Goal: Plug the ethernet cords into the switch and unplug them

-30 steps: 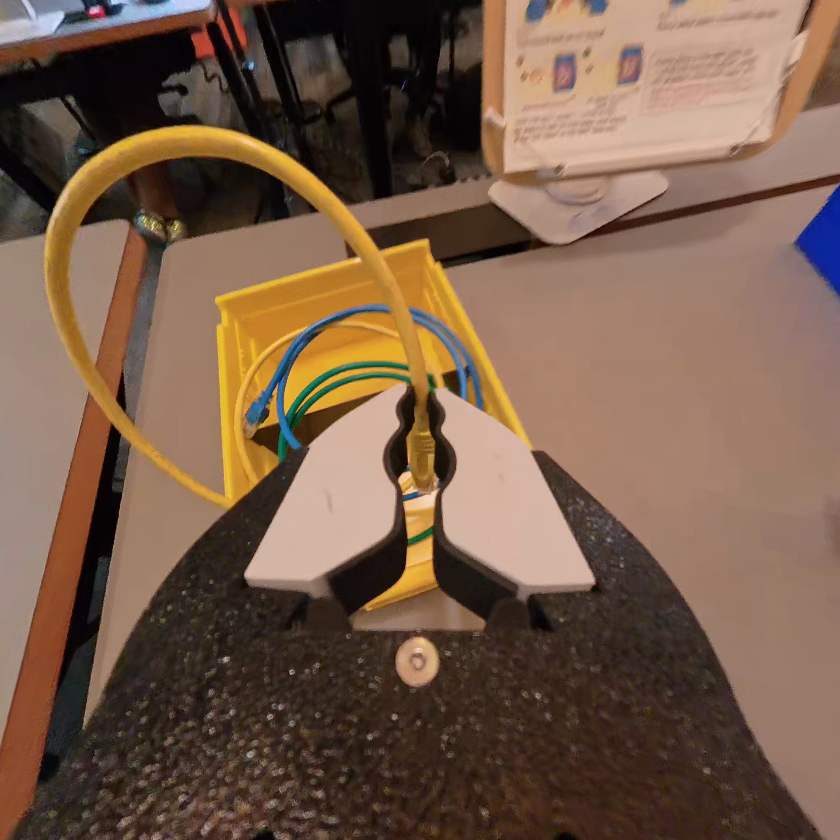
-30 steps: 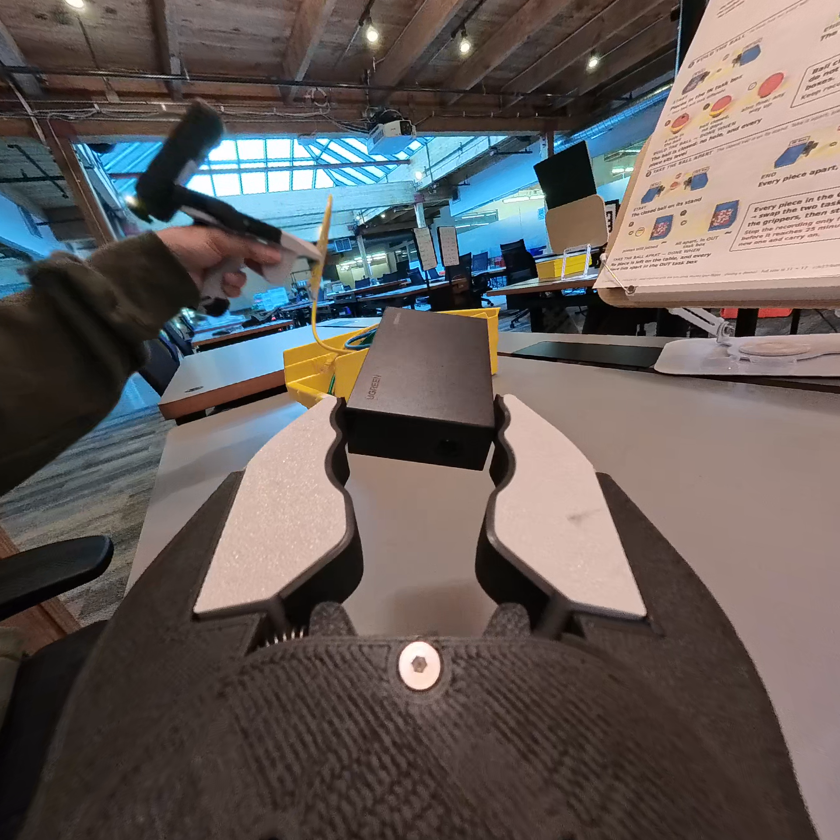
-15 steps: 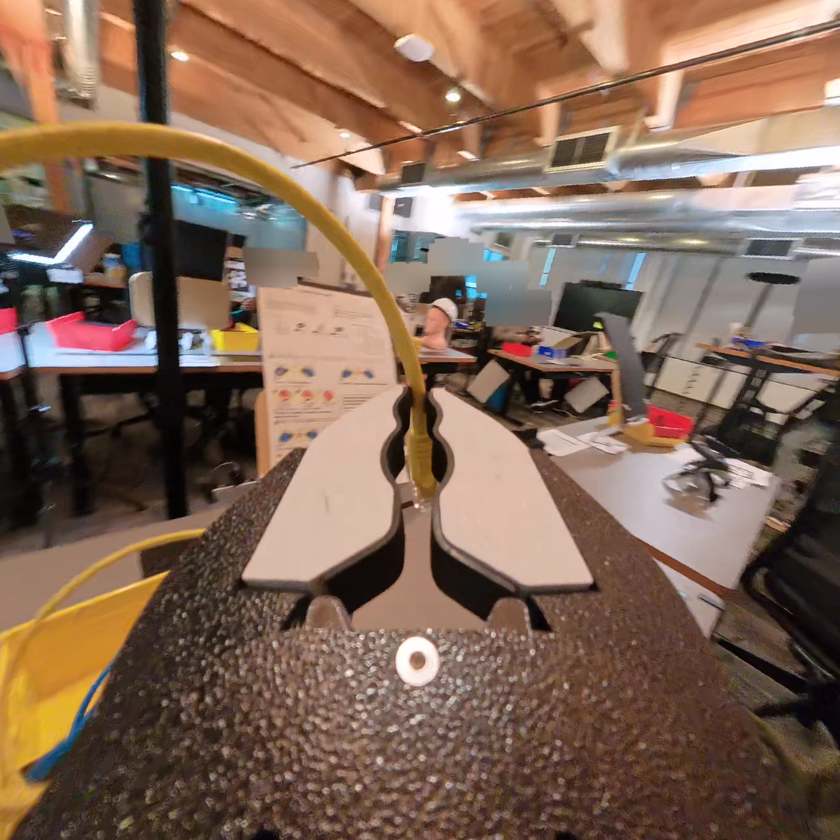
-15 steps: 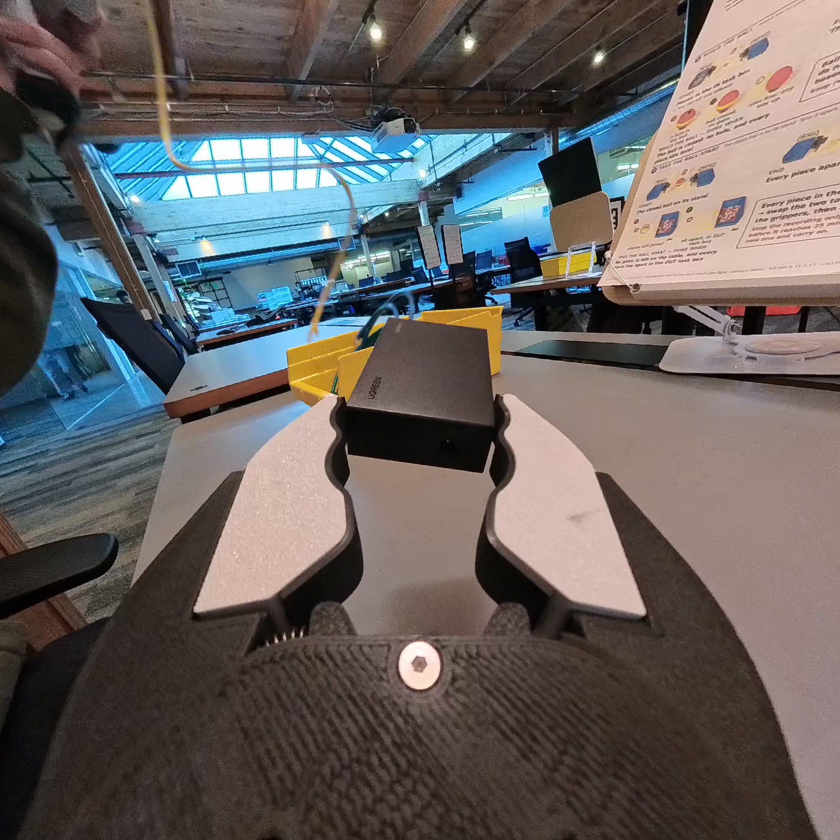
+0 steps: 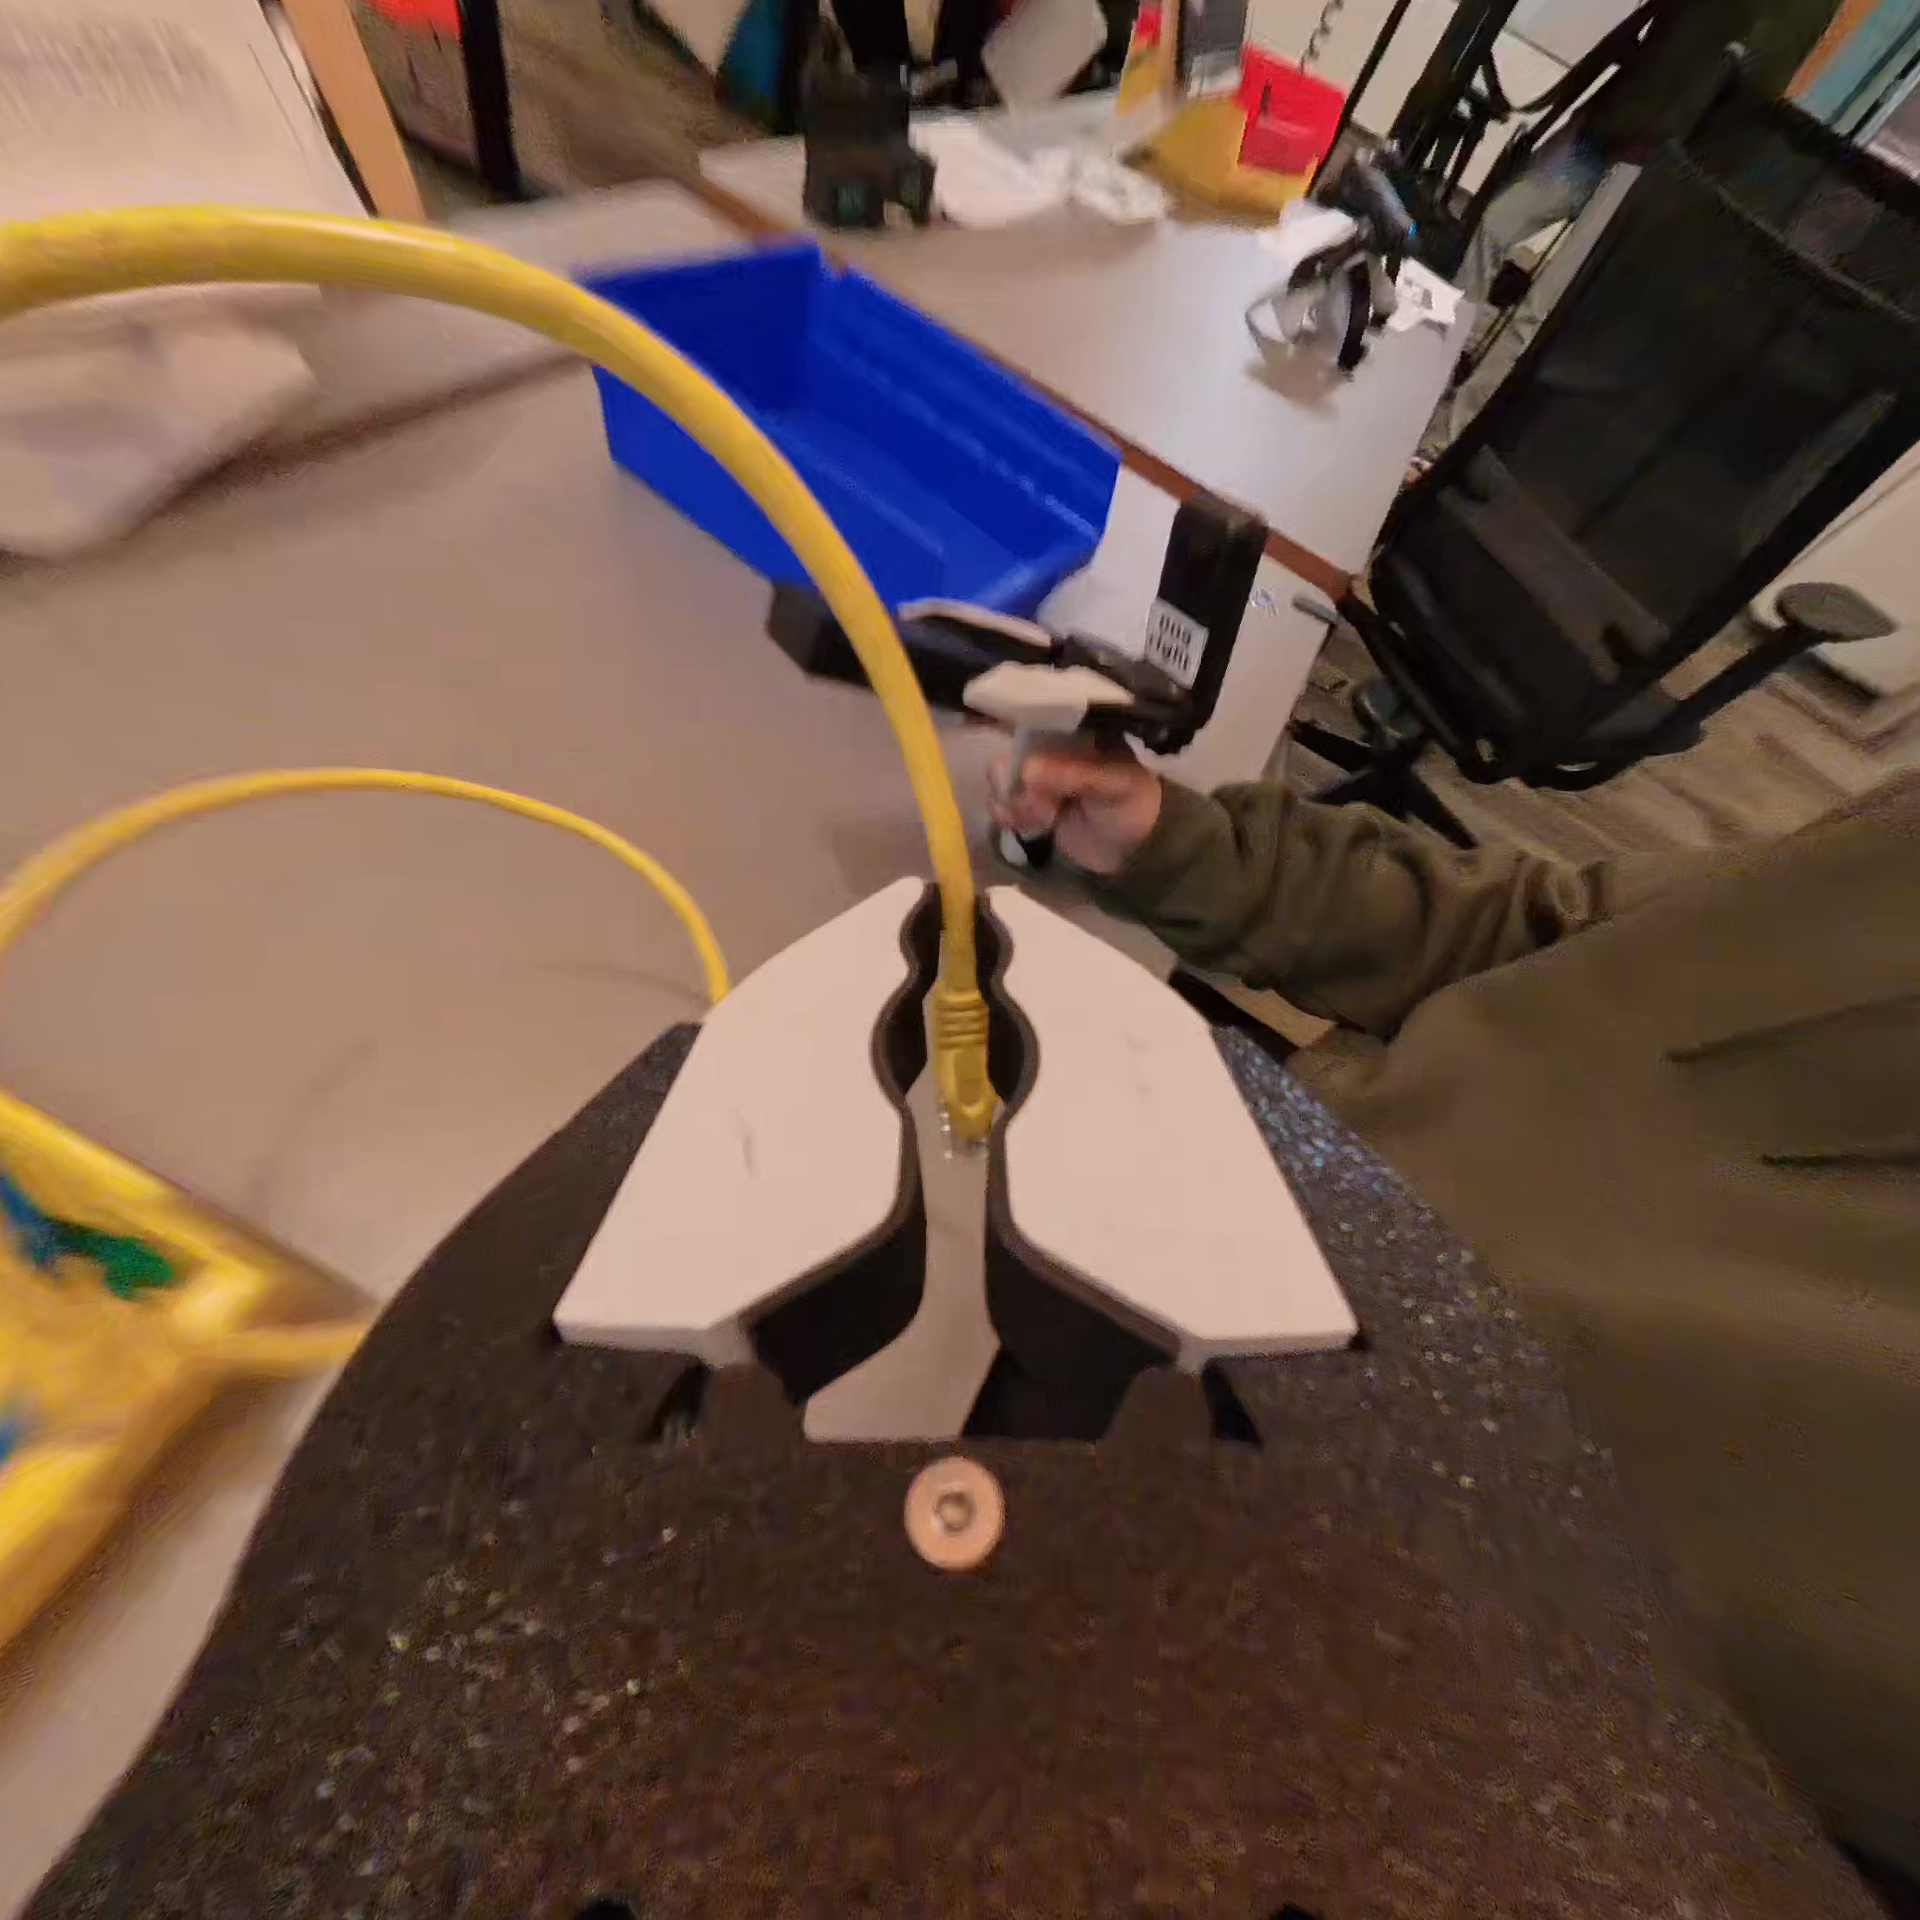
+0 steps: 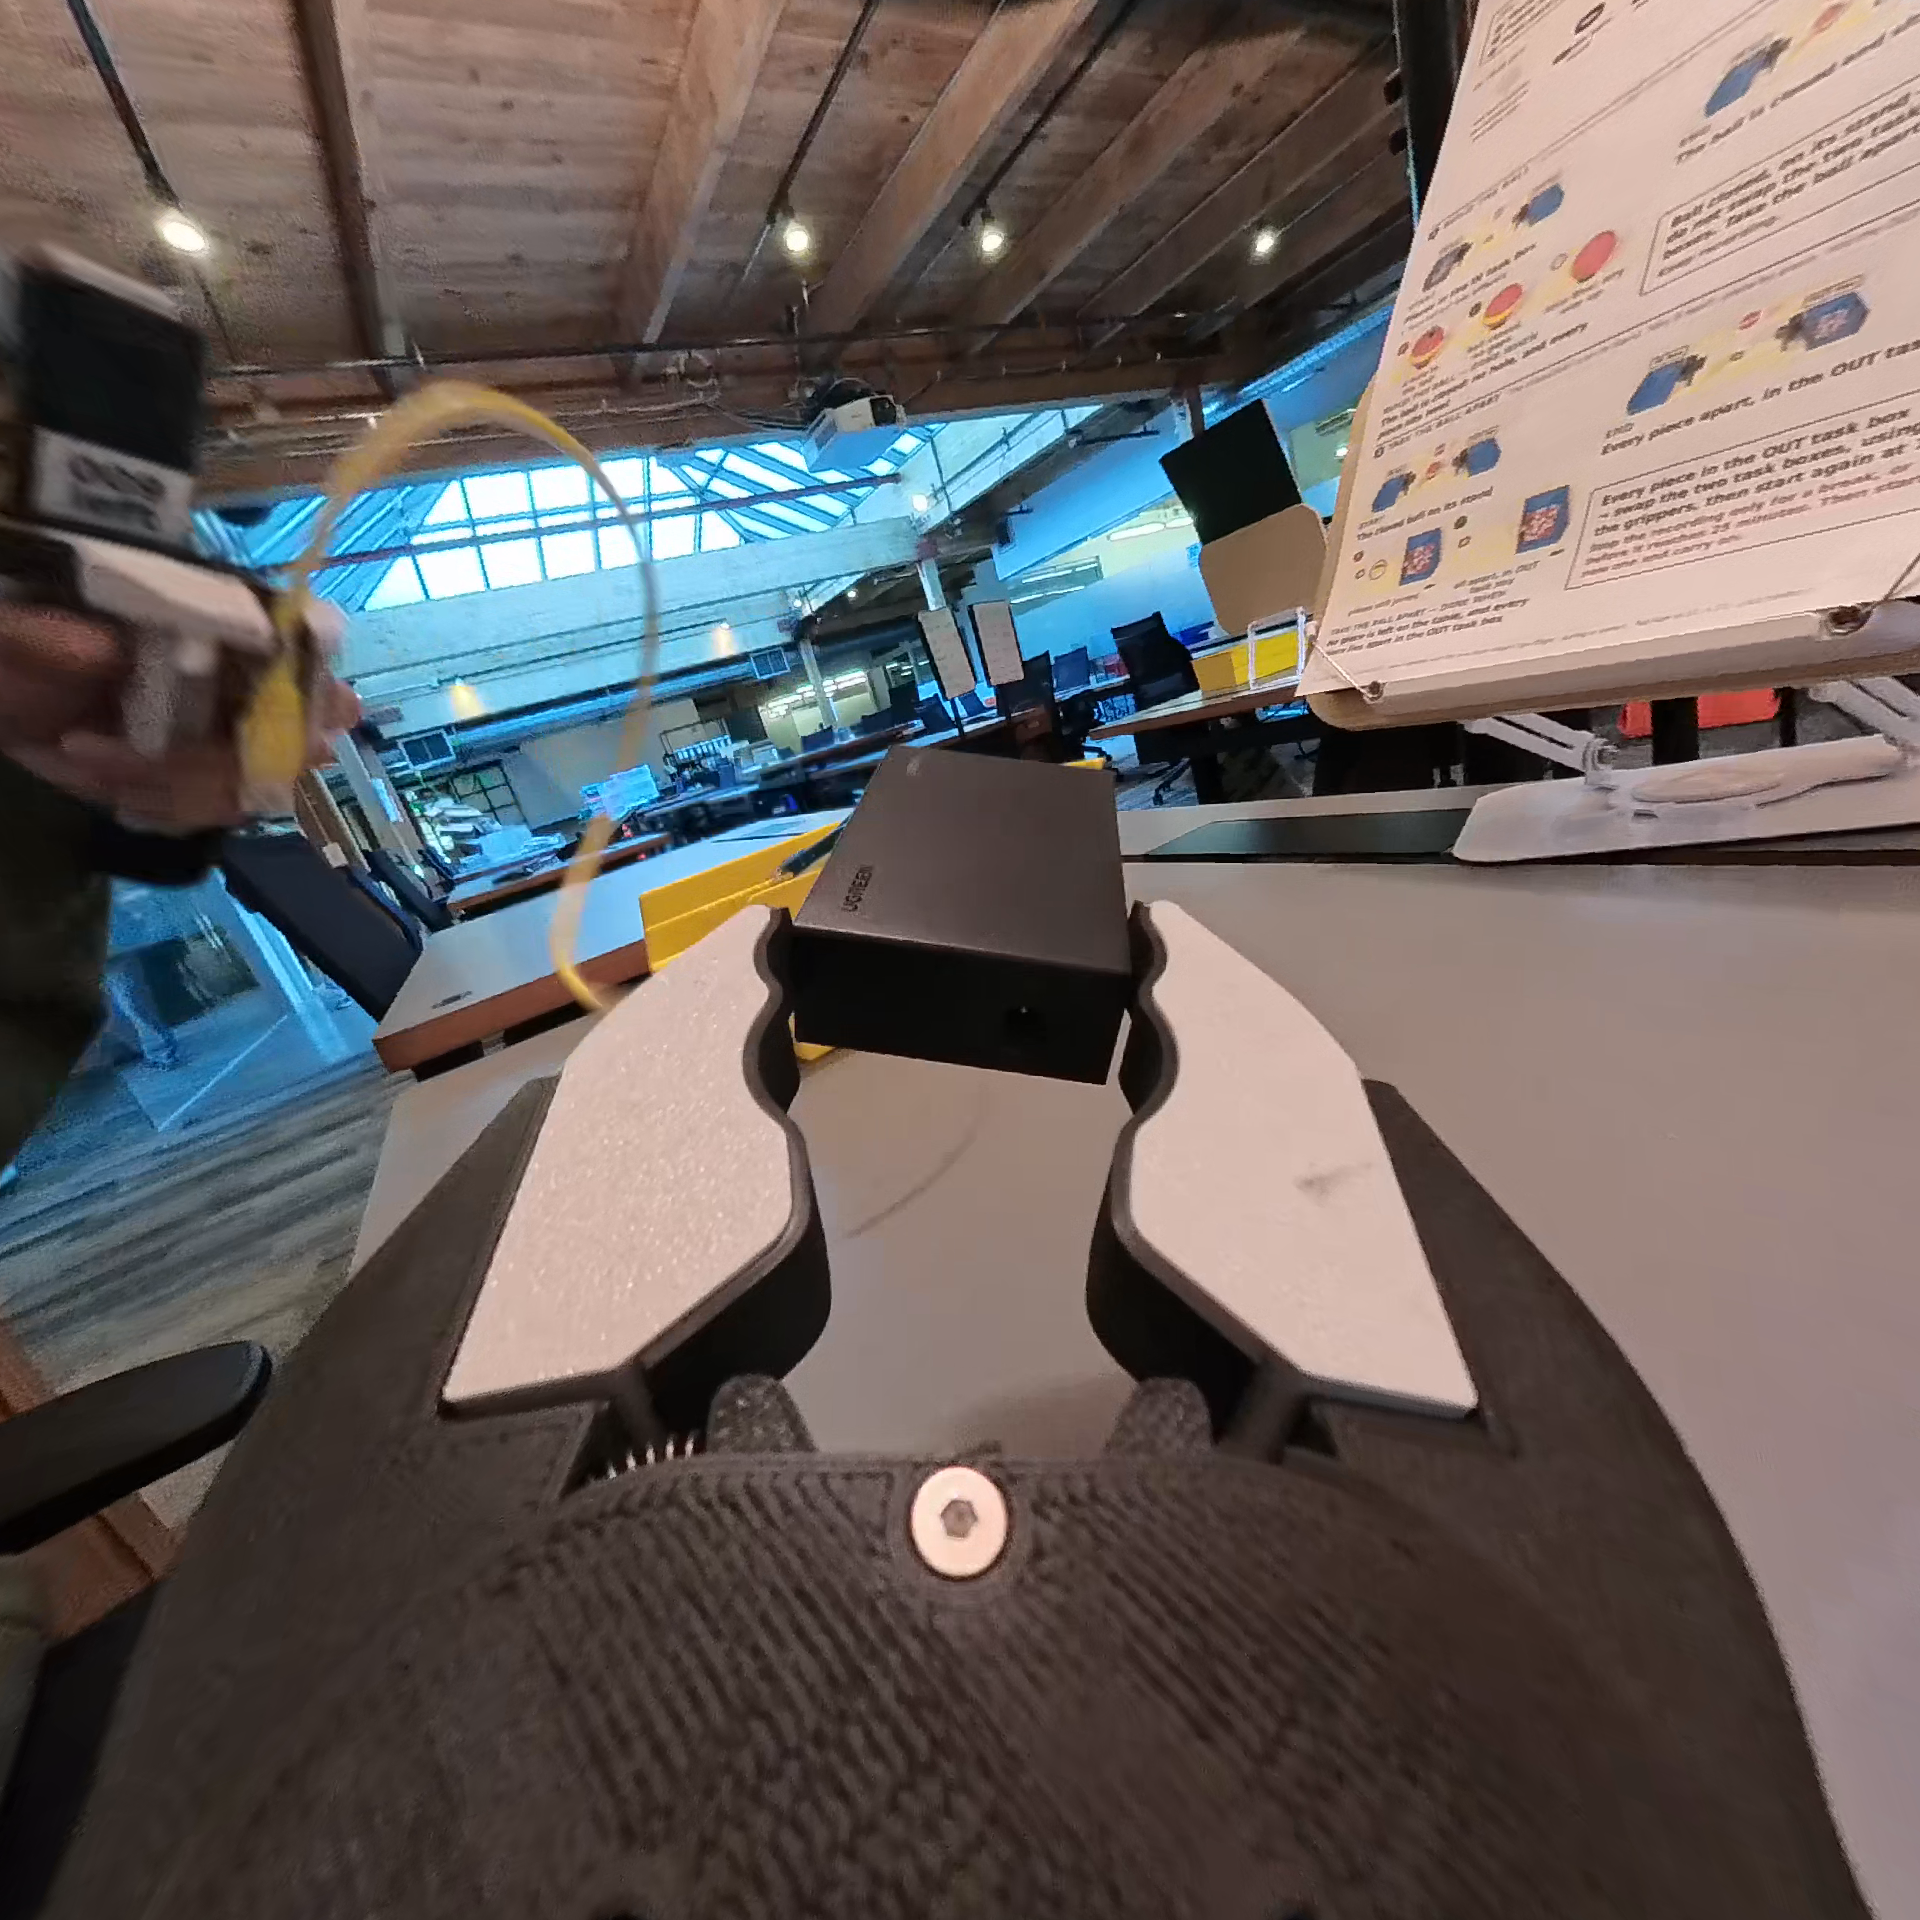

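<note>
My left gripper (image 5: 956, 914) is shut on a yellow ethernet cord (image 5: 727, 416) just behind its plug (image 5: 961, 1070). The plug points back toward the camera. The cord arcs up and left, then loops down to the yellow bin (image 5: 94, 1320). My right gripper (image 6: 961, 920) is shut on the black switch (image 6: 977, 883) by its two sides and holds it slightly tilted, low over the grey table (image 6: 1558, 1091). The right gripper (image 5: 1039, 675) and the switch (image 5: 821, 634) also show in the left wrist view. The left gripper (image 6: 156, 582) with the looping cord (image 6: 634, 582) shows blurred at upper left in the right wrist view.
A blue bin (image 5: 862, 436) stands on the table behind the right gripper. The yellow bin (image 6: 717, 904) holds blue and green cords. An instruction board on a white stand (image 6: 1662, 364) is at the back right. A black office chair (image 5: 1662, 468) and the person's sleeve (image 5: 1299, 914) are at the right.
The left gripper has lifted the yellow cord out of the yellow bin and swung round to the right, now facing the blue bin and right gripper. The right gripper still holds the switch, slightly more tilted.
</note>
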### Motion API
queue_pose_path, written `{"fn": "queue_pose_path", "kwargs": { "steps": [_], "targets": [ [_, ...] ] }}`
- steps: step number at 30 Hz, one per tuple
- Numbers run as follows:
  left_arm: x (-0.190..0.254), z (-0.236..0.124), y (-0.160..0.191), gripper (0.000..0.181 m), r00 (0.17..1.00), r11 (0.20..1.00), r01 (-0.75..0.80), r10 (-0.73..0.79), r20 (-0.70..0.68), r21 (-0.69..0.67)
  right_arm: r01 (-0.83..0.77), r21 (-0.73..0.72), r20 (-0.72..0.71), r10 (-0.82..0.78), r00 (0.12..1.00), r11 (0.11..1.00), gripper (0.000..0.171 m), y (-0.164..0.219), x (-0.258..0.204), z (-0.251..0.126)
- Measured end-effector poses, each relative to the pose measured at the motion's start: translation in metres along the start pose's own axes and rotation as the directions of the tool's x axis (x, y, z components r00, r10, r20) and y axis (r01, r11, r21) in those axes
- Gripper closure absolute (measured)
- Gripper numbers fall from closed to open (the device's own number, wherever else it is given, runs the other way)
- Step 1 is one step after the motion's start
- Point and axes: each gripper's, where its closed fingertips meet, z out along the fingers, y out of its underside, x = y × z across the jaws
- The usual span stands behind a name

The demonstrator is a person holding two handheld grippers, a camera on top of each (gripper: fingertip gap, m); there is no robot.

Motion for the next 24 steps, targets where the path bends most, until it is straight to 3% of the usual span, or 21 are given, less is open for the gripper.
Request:
{"fn": "queue_pose_path", "kwargs": {
  "steps": [5,10,13,16,19,24],
  "targets": [
    [-0.03,0.069,0.068,0.176,0.967,0.964,0.252,-0.253,-0.006,-0.09,0.053,-0.045,0.031,-0.052,0.998,0.998,0.11,0.006,-0.009,0.005],
    [-0.044,0.109,0.081,0.176,0.918,0.919,0.393,-0.391,-0.069,0.022,0.038,-0.036,0.033,-0.037,0.999,0.999,0.11,0.005,-0.007,0.004],
    [-0.04,0.123,0.062,0.176,0.923,0.907,0.381,-0.361,-0.135,0.177,0.017,-0.018,0.024,-0.016,1.0,1.0,0.11,0.002,-0.004,0.003],
    [-0.041,0.133,0.043,0.176,0.96,0.901,0.278,-0.263,-0.091,0.332,-0.004,-0.002,0.021,0.004,1.0,1.0,0.11,0.0,-0.001,0.002],
    [-0.042,0.151,0.052,0.176,0.971,0.916,0.236,-0.233,-0.049,0.324,-0.01,0.005,0.022,0.01,1.0,1.0,0.11,-0.001,0.0,0.001],
    [-0.056,0.15,0.064,0.176,0.964,0.858,0.226,-0.266,0.024,0.461,-0.005,0.005,0.029,0.005,1.0,1.0,0.11,-0.001,-0.001,0.001]
  ]
}}
